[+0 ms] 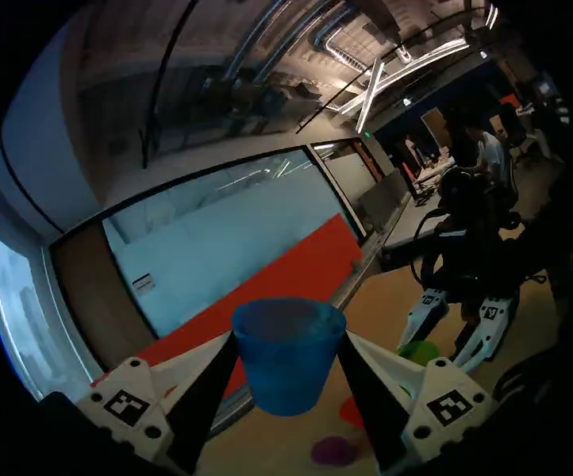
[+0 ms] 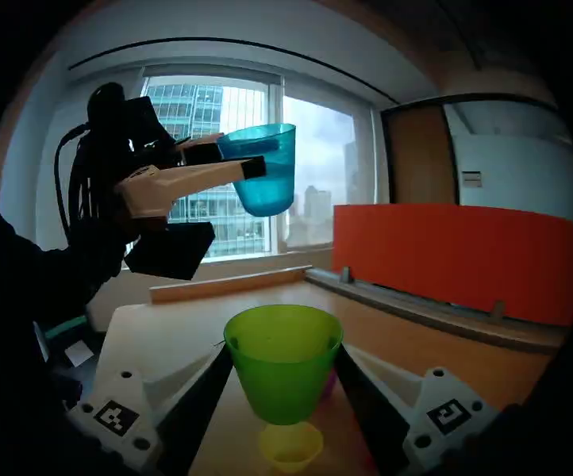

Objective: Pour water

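Between the two fingers of the left gripper (image 1: 287, 337) a blue cup (image 1: 289, 357) is sitting, and both fingers are pressing on its sides, so the jaws are standing only as wide as the cup. From the right gripper view, this cup is hanging high on the left, before the window (image 2: 326, 151), nearly upright and well apart from the green cup (image 2: 284, 373). The right gripper (image 2: 283, 353) is clamping the green cup the same way, near over the wooden table (image 2: 445, 349). A small yellow cup (image 2: 290, 448) is standing just under it.
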Demonstrator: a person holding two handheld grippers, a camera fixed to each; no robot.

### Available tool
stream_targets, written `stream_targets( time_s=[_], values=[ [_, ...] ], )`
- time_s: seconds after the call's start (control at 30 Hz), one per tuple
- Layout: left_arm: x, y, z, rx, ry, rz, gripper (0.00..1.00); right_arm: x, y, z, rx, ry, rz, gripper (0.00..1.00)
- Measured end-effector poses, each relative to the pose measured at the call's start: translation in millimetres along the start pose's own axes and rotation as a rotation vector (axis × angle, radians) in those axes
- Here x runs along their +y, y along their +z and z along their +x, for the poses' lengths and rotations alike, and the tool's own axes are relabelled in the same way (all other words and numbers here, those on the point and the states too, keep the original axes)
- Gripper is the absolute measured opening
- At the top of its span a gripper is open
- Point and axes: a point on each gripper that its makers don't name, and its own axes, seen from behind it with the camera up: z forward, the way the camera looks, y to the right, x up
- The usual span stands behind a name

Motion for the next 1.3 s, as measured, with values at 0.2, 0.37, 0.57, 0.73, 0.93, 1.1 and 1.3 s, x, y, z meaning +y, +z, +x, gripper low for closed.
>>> stream_targets(
  time_s=[0.2,0.37,0.57,0.73,0.93,1.1,1.3],
  values=[
    [0.7,2.4,4,0.002,0.058,0.007,0.85,-2,1.7,0,-0.001,-0.001,0.009,0.90],
    [1.5,4.5,7,0.002,0.109,0.014,0.85,-4,2.5,2,-0.001,-0.001,0.021,0.90],
    [0.8,7.4,8,-0.003,0.155,0.026,0.85,-9,2.8,4,-0.001,-0.005,0.035,0.90],
    [1.0,10.7,11,-0.002,0.190,0.031,0.85,-11,2.6,6,0.000,-0.008,0.042,0.90],
    [0.9,14.5,13,-0.005,0.246,0.040,0.85,-13,2.8,6,0.001,-0.011,0.047,0.89],
    [0.1,16.7,14,-0.007,0.292,0.047,0.85,-13,3.0,6,0.003,-0.012,0.049,0.89],
    [2.1,19.0,16,-0.007,0.331,0.047,0.85,-12,2.7,5,0.005,-0.011,0.052,0.89]
  ],
)
